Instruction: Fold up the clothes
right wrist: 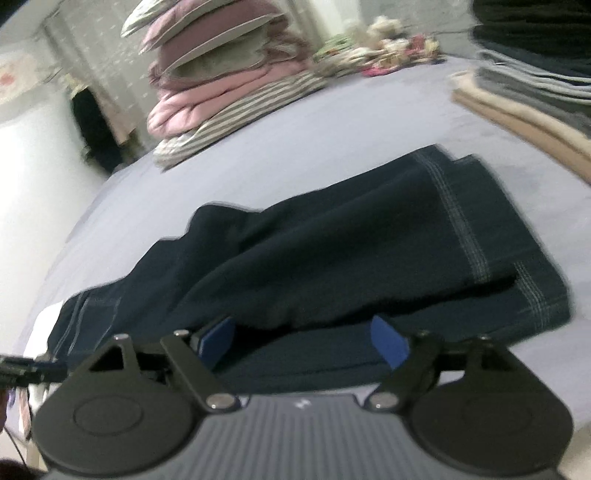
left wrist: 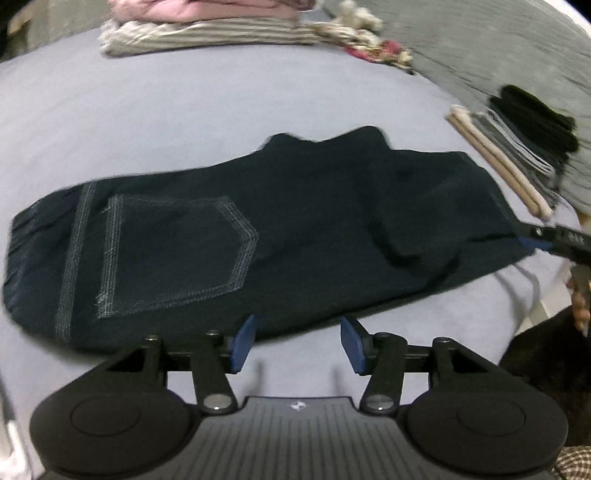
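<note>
Here, dark navy jeans (left wrist: 258, 229) lie folded flat on a pale lavender bed sheet (left wrist: 184, 110), back pocket with light stitching facing up toward the left end in the left wrist view. The left gripper (left wrist: 297, 345) hangs just off the near edge of the jeans, its 2 blue pads (left wrist: 242, 343) parted to about half width with nothing but bare sheet between them; no cloth is held. The right gripper (right wrist: 304, 343) sits at the other end of the garment, jaws spread wide, the blue pads (right wrist: 389, 341) standing apart over the folded edge of the jeans (right wrist: 332, 251); the cloth lies under and between them, but the pads do not press on it. From the left wrist view the right gripper (left wrist: 554, 240) shows as a dark tip at the far right edge of the jeans, touching or just beside the hem; blur prevents telling which. Fingers of a hand (left wrist: 580, 310) show below it. At the far end of the bed a stack of folded clothes (left wrist: 207, 26), pink on top of striped grey, rests on the sheet. Beside it lies a small heap of floral fabric (left wrist: 369, 40). At the right a second stack of folded clothes (left wrist: 524, 140), beige, grey and black, sits near the jeans' hem end. Both views are blurred.
</note>
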`<state>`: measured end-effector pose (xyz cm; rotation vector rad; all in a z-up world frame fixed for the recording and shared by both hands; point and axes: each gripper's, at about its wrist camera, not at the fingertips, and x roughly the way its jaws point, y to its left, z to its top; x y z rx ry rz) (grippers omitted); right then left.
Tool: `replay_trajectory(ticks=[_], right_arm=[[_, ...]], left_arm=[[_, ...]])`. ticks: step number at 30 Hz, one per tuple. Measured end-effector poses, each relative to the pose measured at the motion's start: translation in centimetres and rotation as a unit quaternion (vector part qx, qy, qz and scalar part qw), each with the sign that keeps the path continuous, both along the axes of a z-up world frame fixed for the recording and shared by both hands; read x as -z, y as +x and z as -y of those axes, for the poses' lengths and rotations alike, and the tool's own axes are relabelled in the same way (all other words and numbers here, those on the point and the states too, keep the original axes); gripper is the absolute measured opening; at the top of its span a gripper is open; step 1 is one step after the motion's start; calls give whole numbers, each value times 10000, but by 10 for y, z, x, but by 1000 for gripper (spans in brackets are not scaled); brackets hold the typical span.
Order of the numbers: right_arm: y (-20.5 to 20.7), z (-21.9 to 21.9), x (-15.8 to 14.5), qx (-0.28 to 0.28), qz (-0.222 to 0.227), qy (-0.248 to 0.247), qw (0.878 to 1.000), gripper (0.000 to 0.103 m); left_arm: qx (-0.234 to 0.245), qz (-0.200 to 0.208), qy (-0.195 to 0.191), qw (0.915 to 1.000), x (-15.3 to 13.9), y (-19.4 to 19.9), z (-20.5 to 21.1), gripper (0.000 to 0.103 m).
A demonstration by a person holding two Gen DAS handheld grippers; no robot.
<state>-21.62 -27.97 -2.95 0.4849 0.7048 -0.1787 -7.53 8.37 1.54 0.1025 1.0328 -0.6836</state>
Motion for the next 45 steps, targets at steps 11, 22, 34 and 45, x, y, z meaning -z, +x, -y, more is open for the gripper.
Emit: replay_trajectory(ticks=[11, 22, 34, 45], right_arm=[[3, 76, 19, 800, -131, 545, 9952, 84], [4, 100, 49, 1040, -63, 767, 9916, 84], [12, 107, 53, 1431, 230, 560, 9879, 59], [-9, 119, 28, 1669, 1223, 612, 9764, 12]], left_arm=[[563, 440, -80, 9974, 3, -2, 71, 62], [1338, 1299, -189, 9823, 23, -19, 147, 63], [1712, 1932, -180, 9659, 38, -30, 186, 59], [1798, 2094, -174, 9610, 45, -36, 191, 40]])
